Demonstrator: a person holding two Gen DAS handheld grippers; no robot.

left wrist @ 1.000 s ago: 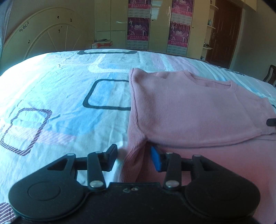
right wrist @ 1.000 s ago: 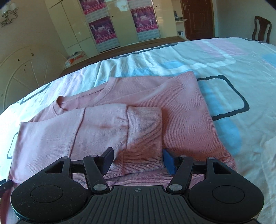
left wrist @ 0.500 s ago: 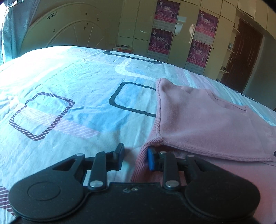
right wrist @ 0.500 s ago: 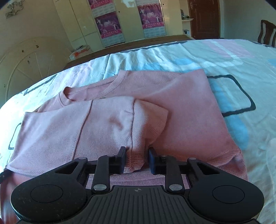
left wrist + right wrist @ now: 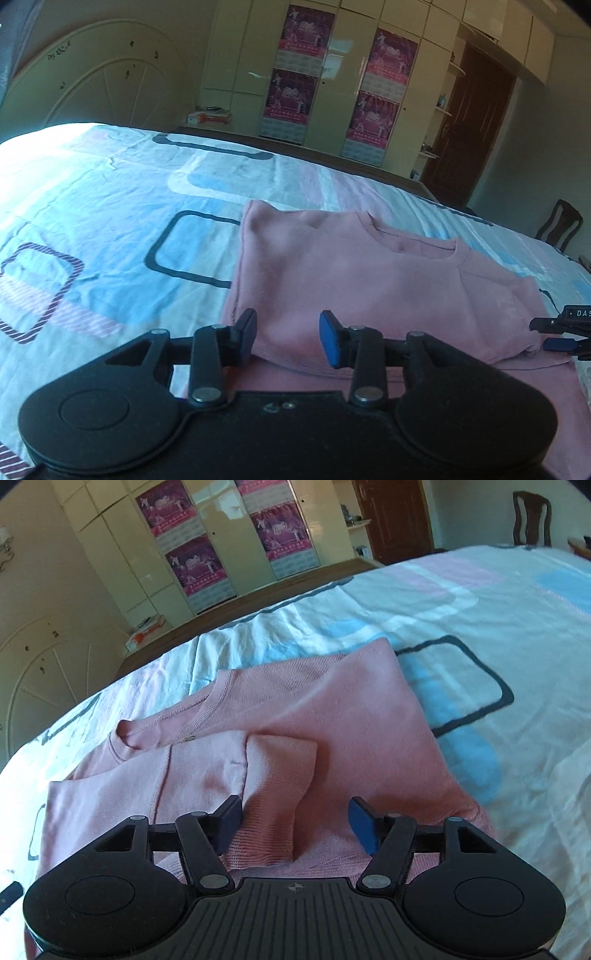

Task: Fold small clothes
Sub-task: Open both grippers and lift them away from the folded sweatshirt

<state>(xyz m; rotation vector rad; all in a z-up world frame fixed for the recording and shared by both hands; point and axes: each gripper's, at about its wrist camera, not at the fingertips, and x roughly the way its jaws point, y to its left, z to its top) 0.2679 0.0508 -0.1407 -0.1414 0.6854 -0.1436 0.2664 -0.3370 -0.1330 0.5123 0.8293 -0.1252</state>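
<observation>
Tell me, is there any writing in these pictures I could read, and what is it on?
"DAS", cut off by the picture's edge: white letters on the right gripper, seen from the left wrist.
Posters on the wardrobe doors: print too small and blurred to read.
Box beyond the bed: unreadable.
Headboard marks: unreadable.

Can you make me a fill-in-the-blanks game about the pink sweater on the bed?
1. The sweater is the colour ____.
2. It lies on a ____.
3. The folded-over sleeve sits between the pads of the ____ claw.
4. Purple posters hang on the ____ doors.

Missing words: pink; bed; right; wardrobe
</observation>
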